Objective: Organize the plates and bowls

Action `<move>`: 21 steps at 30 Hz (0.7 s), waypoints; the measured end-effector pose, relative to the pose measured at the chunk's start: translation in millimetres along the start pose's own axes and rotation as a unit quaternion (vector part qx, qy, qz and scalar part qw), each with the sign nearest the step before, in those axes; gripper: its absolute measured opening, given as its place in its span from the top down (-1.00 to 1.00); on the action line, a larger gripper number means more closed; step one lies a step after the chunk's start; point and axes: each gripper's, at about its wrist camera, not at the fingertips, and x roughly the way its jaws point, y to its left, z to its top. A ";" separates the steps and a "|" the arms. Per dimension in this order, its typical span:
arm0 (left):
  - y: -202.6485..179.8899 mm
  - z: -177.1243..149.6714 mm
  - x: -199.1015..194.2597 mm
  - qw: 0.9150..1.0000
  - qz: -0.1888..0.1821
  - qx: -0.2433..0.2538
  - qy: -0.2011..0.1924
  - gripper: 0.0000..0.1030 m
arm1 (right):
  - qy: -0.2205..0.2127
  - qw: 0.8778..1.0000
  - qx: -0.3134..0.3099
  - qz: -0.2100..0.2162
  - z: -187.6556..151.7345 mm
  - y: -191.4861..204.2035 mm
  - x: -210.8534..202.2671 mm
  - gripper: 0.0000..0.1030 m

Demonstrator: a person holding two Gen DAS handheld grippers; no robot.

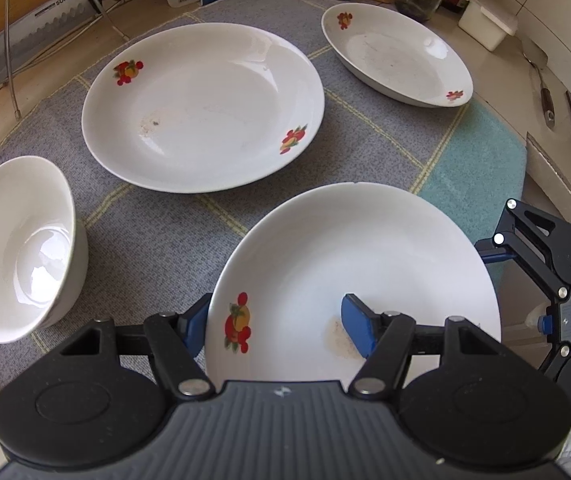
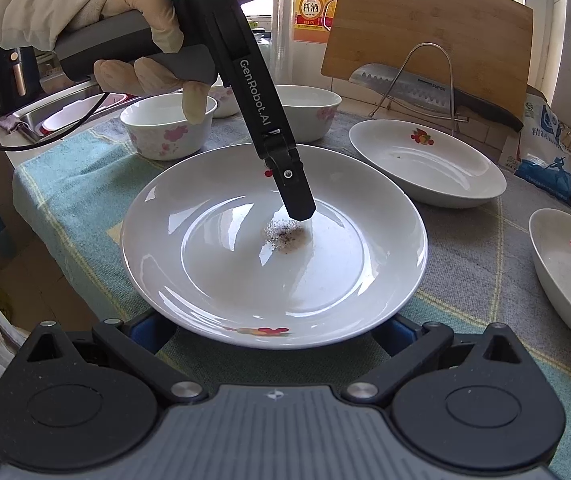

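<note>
Near plate: a white plate with a red fruit print (image 1: 355,276) sits on the grey checked cloth (image 1: 157,236) over the tabletop, closest to both tools; a brown speckled stain marks its well.
Left tongs: the left tongs (image 1: 281,326) straddle that plate's rim, one blue pad outside the edge and the other inside on the well by the stain; whether they are pinching I cannot tell.
Left hand: a gloved hand (image 2: 145,32) holds the tool's grey handle, pointing it steeply down.
Right tongs: the right tongs (image 2: 273,330) sit low at the opposite edge, their blue pads apart on either side with the plate's rim over them; released, as far as I can see.
Other plates: a second printed plate (image 1: 203,108) lies beyond, a third (image 1: 397,54) further right, well apart.
Bowls: a plain white bowl (image 1: 21,248) stands left of the near plate; pink-flowered bowls (image 2: 167,126) stand behind.
Background: cutting board (image 2: 425,32), cleaver on a wire rack (image 2: 425,88), sauce bottles.
</note>
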 end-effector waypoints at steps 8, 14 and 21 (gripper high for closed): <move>-10.4 16.8 -3.3 1.000 -0.003 0.002 -0.006 -0.29 | 0.002 1.000 0.004 0.010 3.3 -21.6 -14.5 -1.00; -18.6 38.8 -5.7 1.000 0.000 0.006 -0.014 -0.29 | -0.004 1.000 -0.001 0.006 8.0 -43.3 -27.1 -1.00; -33.2 72.1 -4.6 1.000 0.005 0.017 -0.024 -0.29 | -0.009 1.000 -0.006 0.000 11.9 -75.4 -40.5 -1.00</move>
